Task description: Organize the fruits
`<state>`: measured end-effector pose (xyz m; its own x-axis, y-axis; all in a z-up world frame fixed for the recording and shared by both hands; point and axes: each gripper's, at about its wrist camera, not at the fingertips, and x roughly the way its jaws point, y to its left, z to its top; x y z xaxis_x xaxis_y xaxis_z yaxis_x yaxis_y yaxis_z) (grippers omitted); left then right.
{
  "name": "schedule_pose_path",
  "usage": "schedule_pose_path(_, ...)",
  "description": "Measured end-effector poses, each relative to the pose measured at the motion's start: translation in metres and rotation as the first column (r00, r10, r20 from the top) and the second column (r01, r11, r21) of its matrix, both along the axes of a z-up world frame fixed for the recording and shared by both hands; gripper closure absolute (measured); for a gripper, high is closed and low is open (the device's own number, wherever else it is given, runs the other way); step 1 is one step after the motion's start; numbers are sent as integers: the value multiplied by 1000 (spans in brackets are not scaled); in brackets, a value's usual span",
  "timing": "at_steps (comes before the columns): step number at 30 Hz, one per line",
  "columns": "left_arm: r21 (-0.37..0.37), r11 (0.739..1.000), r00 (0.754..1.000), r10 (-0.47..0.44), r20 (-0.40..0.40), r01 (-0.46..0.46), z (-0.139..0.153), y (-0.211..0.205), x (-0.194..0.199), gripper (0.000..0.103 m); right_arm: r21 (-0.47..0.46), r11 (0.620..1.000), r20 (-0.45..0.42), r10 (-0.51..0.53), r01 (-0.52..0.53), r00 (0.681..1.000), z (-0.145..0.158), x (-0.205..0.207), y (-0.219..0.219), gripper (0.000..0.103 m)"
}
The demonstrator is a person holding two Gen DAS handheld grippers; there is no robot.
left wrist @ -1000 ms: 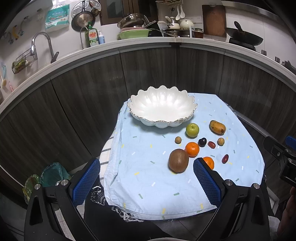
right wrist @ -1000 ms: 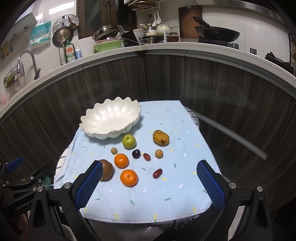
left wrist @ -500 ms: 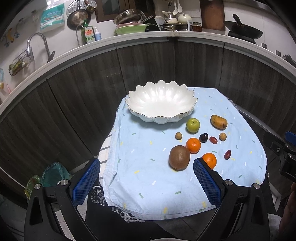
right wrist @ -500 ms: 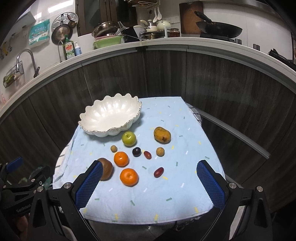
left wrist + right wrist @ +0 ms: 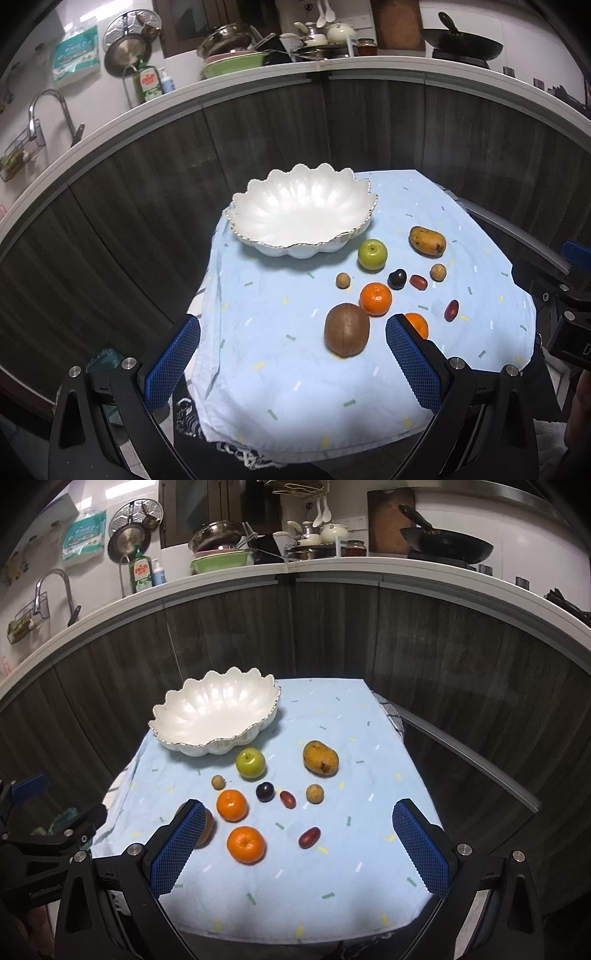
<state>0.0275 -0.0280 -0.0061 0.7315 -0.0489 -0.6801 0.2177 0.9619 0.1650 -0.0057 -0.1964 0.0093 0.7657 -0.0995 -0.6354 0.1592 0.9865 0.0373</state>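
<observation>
A white scalloped bowl [image 5: 301, 214] [image 5: 216, 716] stands empty at the back of a light blue cloth. In front of it lie a green apple [image 5: 372, 254] [image 5: 250, 763], a mango [image 5: 427, 241] [image 5: 320, 757], two oranges [image 5: 231, 805] [image 5: 246, 844], a brown kiwi [image 5: 346, 335], a dark plum [image 5: 265, 791], red dates and small brown fruits. My left gripper [image 5: 291, 356] is open and empty above the cloth's near left part, the kiwi between its fingers in view. My right gripper [image 5: 299, 840] is open and empty above the near fruits.
The cloth-covered table [image 5: 332, 897] stands before a curved dark wood cabinet front [image 5: 332, 635]. The counter above holds a sink tap, dish soap, pots and a wok. The table's edges drop off on all sides.
Both grippers have moved slightly forward toward the table, so the bowl and fruits appear a little closer. Both stay open and empty. No fruit has moved.
</observation>
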Motion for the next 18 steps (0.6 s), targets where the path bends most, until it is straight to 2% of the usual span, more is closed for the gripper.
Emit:
schedule_pose_path(8, -5, 998, 998, -69, 6, 69, -15, -16, 16, 1, -24, 999, 26, 28, -27, 999, -8, 10, 0, 1)
schedule_pose_path(15, 0, 995, 995, -98, -10, 98, -32, -24, 28, 1, -30, 996, -2, 84, -84, 996, -27, 24, 1, 1)
schedule_pose_path(18, 26, 992, 992, -123, -24, 124, -45, -28, 32, 1, -33, 993, -17, 116, -116, 993, -35, 31, 4, 1)
